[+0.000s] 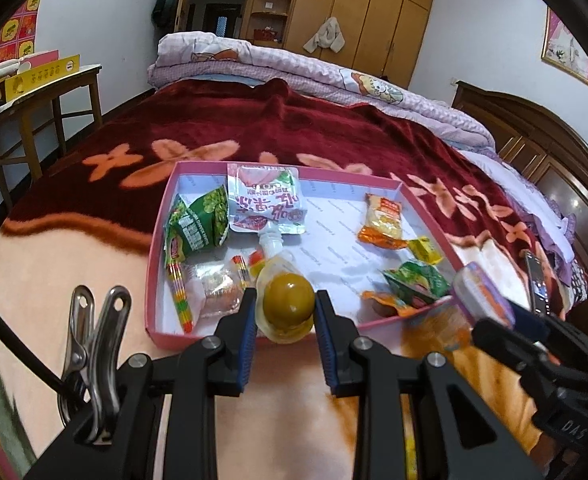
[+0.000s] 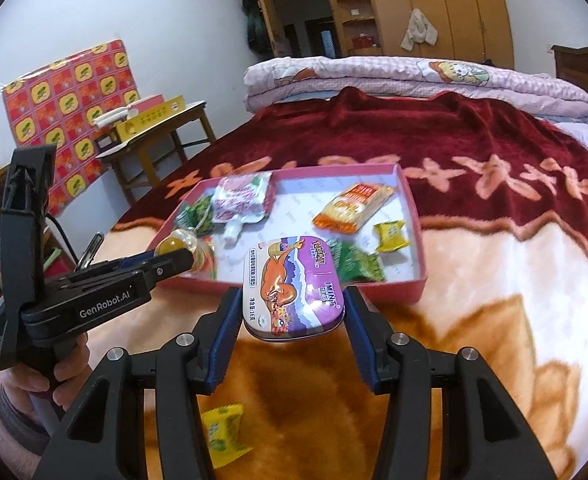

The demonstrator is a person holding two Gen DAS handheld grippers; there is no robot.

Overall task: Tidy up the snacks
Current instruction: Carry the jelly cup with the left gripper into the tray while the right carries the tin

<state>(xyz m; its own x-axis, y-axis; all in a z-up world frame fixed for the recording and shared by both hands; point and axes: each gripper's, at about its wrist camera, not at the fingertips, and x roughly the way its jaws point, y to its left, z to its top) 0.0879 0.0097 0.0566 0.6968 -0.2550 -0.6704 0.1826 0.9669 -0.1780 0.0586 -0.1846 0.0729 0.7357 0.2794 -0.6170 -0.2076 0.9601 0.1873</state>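
A pink tray (image 1: 253, 334) (image 2: 416, 216) lies on the bed and holds several snacks: a green bag (image 1: 201, 220), a white spout pouch (image 1: 265, 204), an orange wafer pack (image 1: 382, 220) and a small yellow candy (image 1: 426, 250). My left gripper (image 1: 285, 312) is shut on a clear-wrapped olive-brown jelly (image 1: 287, 304) above the tray's near edge; it also shows in the right wrist view (image 2: 173, 246). My right gripper (image 2: 291, 312) is shut on a purple mint tin (image 2: 291, 290), held just short of the tray's front wall. A yellow candy (image 2: 223, 432) lies on the blanket under the right gripper.
The bed has a red and cream flowered blanket (image 1: 253, 128) and a folded pink quilt (image 1: 294, 68) at the far end. A wooden side table (image 1: 33, 96) with boxes stands at the left. A dark phone (image 1: 536, 280) lies on the blanket at the right. A wardrobe (image 1: 354, 12) lines the back wall.
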